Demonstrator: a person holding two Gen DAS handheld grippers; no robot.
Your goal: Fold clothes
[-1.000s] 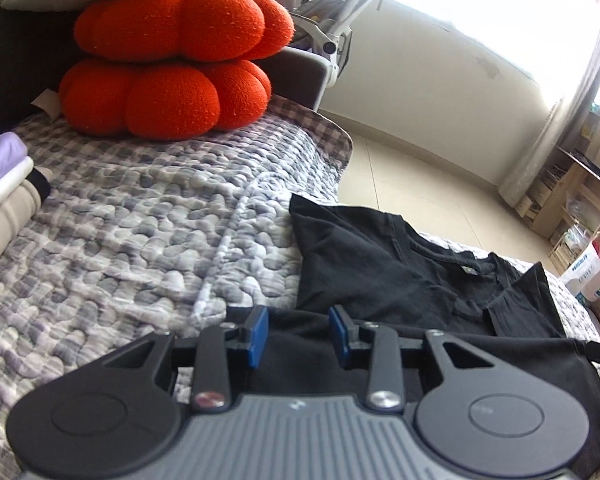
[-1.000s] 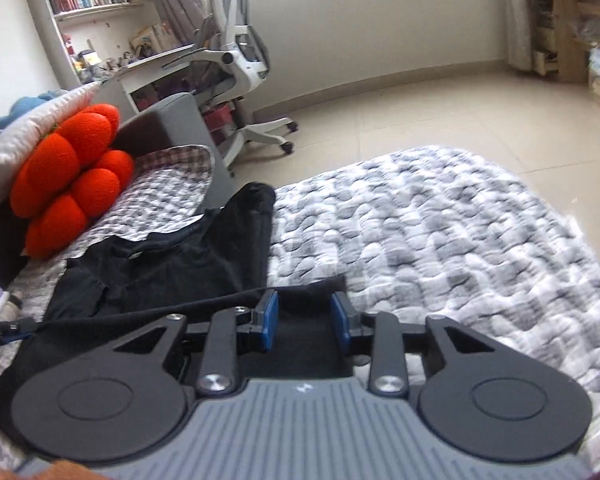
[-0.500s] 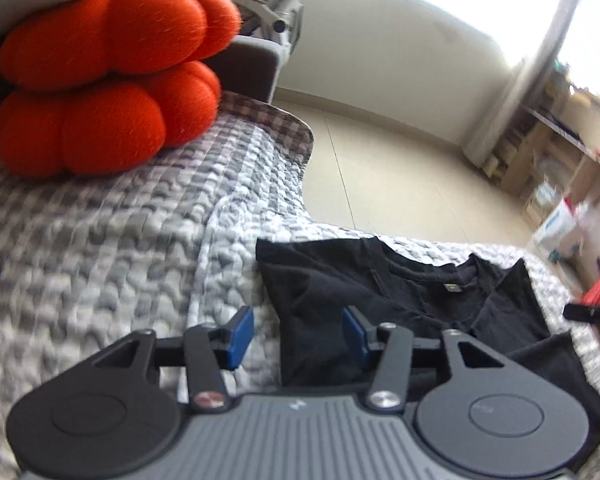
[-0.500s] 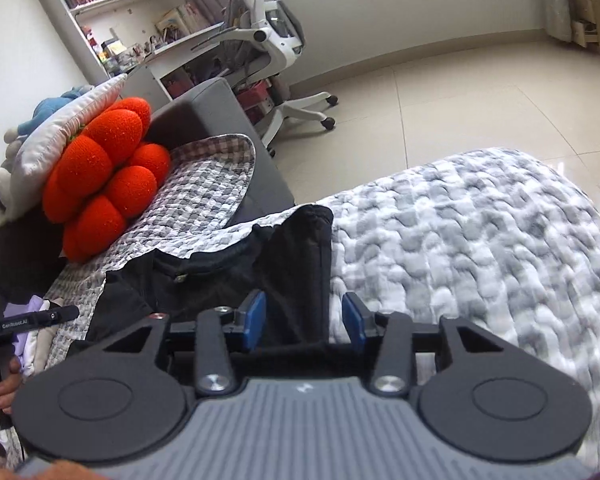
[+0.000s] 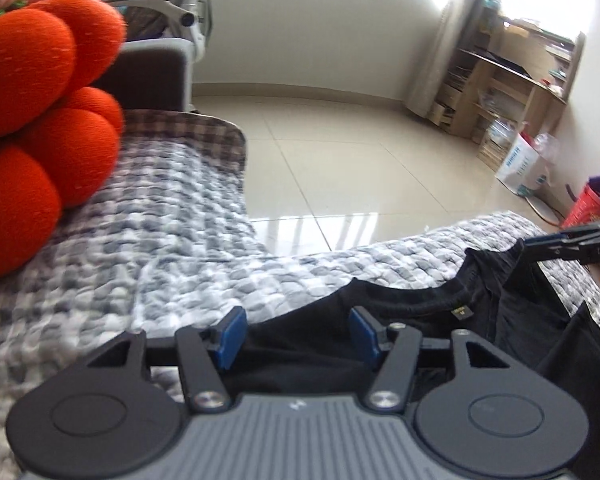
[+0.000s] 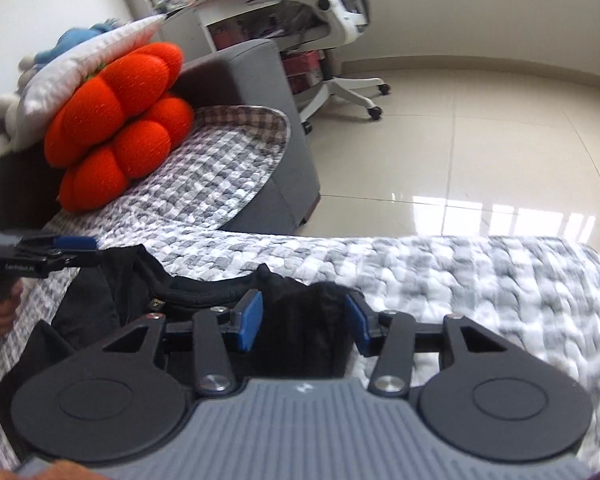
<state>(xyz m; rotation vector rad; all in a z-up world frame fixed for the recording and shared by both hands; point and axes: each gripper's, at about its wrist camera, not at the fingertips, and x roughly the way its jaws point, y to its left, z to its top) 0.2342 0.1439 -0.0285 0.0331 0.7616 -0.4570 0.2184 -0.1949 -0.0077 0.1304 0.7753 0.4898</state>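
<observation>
I see a soft bed (image 6: 480, 280) with a bumpy grey and white blanket (image 5: 172, 248). A black shirt (image 5: 420, 320) lies on it, right under me. Two puffy orange cushions (image 6: 120, 120) sit stacked on the blanket at ten o'clock from the shirt.

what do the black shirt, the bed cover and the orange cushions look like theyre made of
Black shirt: soft matte knit, likely cotton jersey; limp folds and a ribbed collar. Bed cover: quilted grey-white woven fabric with a puffy stitched texture. Orange cushions: fuzzy plush or knit over stuffing, in bulging lobes.
</observation>
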